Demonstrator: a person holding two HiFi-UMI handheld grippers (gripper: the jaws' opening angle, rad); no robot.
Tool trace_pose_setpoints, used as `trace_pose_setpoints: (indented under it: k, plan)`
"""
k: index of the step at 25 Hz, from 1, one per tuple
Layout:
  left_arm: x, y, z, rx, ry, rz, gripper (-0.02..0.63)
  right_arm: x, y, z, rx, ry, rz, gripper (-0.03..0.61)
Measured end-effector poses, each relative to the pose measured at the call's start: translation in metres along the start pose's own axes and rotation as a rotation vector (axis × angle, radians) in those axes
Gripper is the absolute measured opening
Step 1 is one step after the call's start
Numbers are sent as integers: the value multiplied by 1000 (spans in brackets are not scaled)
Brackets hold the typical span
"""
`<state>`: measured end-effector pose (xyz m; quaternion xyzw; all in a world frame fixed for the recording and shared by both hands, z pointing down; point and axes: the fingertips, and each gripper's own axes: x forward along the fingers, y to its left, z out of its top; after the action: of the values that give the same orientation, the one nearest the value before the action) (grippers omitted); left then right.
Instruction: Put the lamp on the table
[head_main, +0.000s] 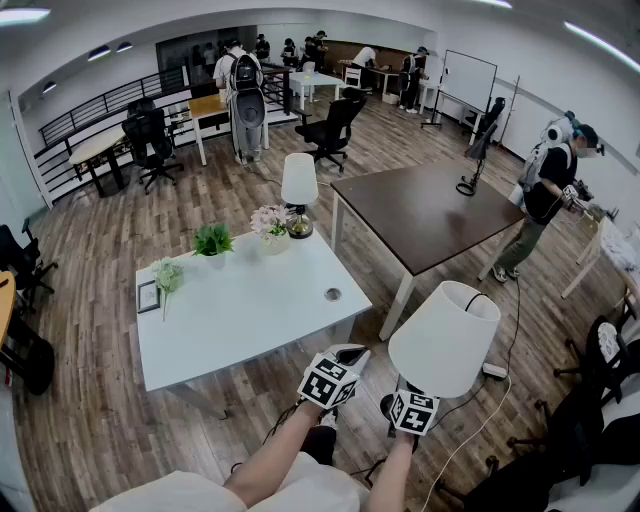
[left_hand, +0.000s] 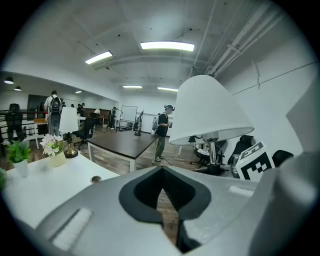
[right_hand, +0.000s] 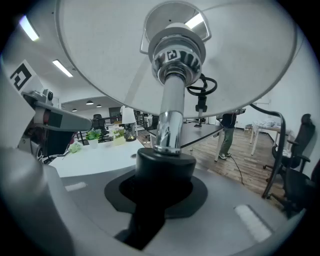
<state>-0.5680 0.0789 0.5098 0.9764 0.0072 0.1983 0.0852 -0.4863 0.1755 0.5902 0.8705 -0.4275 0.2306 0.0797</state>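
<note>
The lamp has a white cone shade (head_main: 445, 338) and hangs off the near right corner of the white table (head_main: 240, 330), above the wooden floor. My right gripper (head_main: 411, 398) is under the shade, shut on the lamp. In the right gripper view the chrome stem (right_hand: 169, 115) rises from a black collar (right_hand: 165, 167) clamped between the jaws. My left gripper (head_main: 338, 368) sits just left of it, by the table's edge, shut with nothing in it. The left gripper view shows the shade (left_hand: 210, 112) up to the right, beyond the closed jaws.
On the white table's far side stand a second lamp (head_main: 298, 190), pink flowers (head_main: 268, 222), two small plants (head_main: 212, 240) and a picture frame (head_main: 149, 296). A cable hole (head_main: 332, 294) lies near its right edge. A brown table (head_main: 430, 215) stands to the right, with a person (head_main: 545, 200) beside it.
</note>
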Motion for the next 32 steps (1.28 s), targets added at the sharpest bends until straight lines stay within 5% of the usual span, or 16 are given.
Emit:
trace_pose_setpoints:
  k: [10,32]
  plan:
    - [61,9,38,-4,-38,-20,0,30,-35,17,-3,9,24,103]
    - [269,35,142,-2,-36,-83,0,142,-200,99,30,-14,-25,107]
